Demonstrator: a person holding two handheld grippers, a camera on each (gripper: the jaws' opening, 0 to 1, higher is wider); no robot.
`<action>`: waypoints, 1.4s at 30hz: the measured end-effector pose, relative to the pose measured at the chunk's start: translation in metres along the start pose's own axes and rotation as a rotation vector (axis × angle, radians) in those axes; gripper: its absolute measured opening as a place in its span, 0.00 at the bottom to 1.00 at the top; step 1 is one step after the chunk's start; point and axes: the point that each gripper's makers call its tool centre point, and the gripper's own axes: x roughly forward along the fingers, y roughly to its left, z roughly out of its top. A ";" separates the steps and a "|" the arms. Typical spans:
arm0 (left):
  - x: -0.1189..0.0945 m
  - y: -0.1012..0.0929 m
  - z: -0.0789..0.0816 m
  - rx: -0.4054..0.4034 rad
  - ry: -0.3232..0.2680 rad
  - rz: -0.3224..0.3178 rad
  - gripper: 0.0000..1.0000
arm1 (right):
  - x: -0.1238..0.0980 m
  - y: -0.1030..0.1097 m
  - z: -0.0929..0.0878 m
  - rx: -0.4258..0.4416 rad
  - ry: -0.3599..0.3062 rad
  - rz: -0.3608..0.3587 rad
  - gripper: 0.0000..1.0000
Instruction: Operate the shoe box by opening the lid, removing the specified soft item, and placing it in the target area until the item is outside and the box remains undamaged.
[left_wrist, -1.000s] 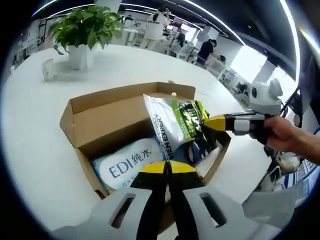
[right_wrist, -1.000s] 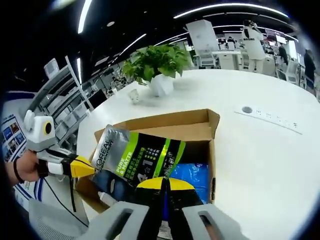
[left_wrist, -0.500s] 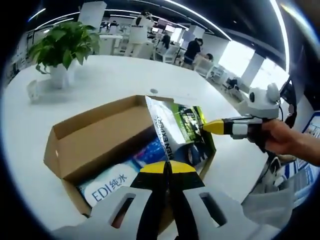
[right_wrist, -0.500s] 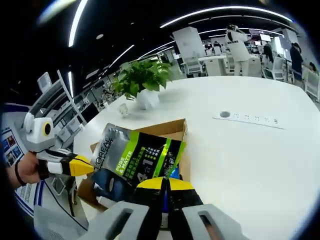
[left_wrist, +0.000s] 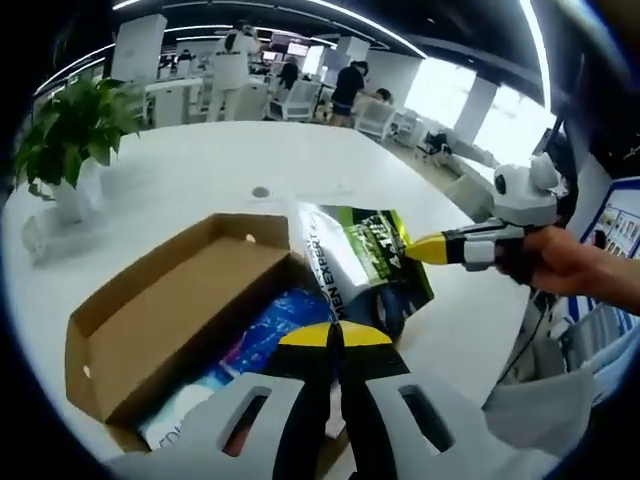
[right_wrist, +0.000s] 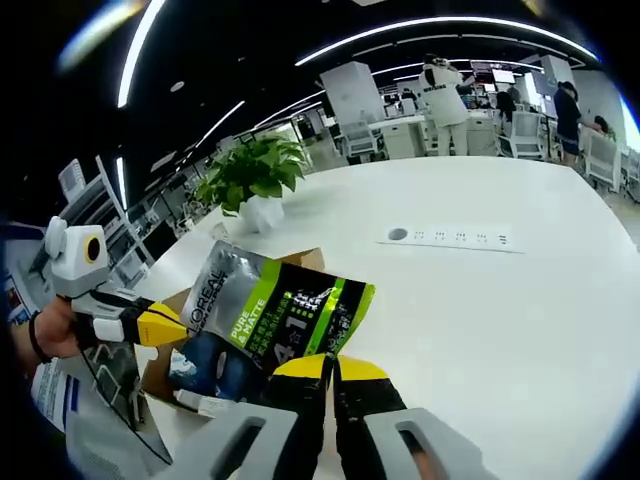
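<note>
Shoe box (left_wrist: 170, 310) open on white table (left_wrist: 200, 170), lid flap folded back at left, blue packs (left_wrist: 270, 330) inside. Soft pouch (left_wrist: 360, 265) lifted clear of box rim, hanging above box's right end, pinched at both ends. Left gripper (left_wrist: 335, 335) pressed together on pouch's lower edge; right gripper (left_wrist: 420, 247) pinching its top corner. In right gripper view: potted plant (right_wrist: 250, 180) near table's far edge, pouch (right_wrist: 275, 320) above the box. Lid step done, extraction near done; placement on target area left. Box appears undamaged.
</note>
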 end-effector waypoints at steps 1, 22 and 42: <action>0.003 -0.002 0.001 0.006 0.004 -0.005 0.00 | -0.002 -0.007 0.001 0.004 -0.001 -0.006 0.00; 0.074 -0.054 0.017 0.140 0.091 -0.101 0.00 | -0.036 -0.080 -0.001 0.067 -0.015 -0.110 0.00; 0.124 -0.069 0.011 0.283 0.194 -0.143 0.00 | -0.036 -0.117 -0.016 0.094 0.027 -0.146 0.00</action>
